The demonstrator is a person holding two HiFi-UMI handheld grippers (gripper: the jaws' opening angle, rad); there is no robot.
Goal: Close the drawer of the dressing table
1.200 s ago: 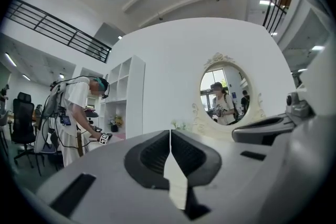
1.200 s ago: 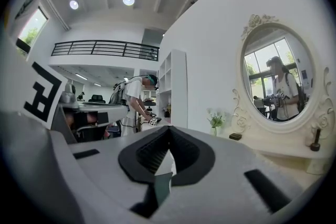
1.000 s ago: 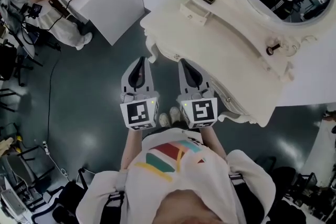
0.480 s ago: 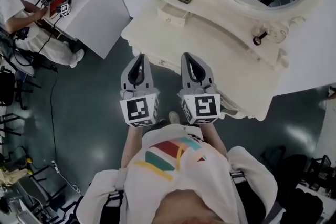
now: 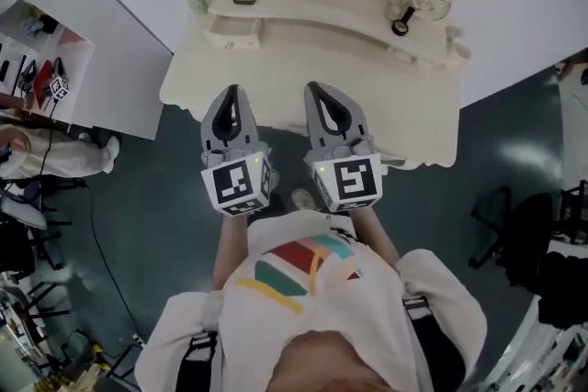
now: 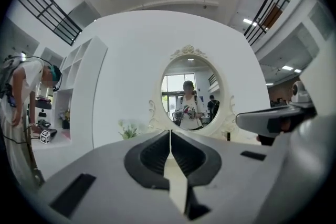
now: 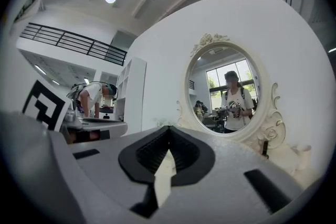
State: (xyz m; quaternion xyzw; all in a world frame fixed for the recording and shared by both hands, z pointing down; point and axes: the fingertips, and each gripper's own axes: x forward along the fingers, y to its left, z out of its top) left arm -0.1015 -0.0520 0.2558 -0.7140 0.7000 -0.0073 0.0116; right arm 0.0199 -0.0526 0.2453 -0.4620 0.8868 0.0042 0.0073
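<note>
Left tool (image 5: pixel 231 93): grey jaws fully together, nothing between them, touching nothing. Right tool (image 5: pixel 318 88): same state, empty. Both are held side by side at the front edge of the cream carved dressing-table worktop (image 5: pixel 367 69). The small cream drawer (image 5: pixel 230 32) projects open at the worktop's rear left, well apart from both tools.

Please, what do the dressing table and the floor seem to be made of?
Dressing table: probably painted wood, cream, with a smooth satin finish; the carved scrolls round the mirror suggest it, though moulded resin is possible. Floor: a dark, glossy coated surface, perhaps epoxy; it shows soft reflections of lights and no joints.
</note>
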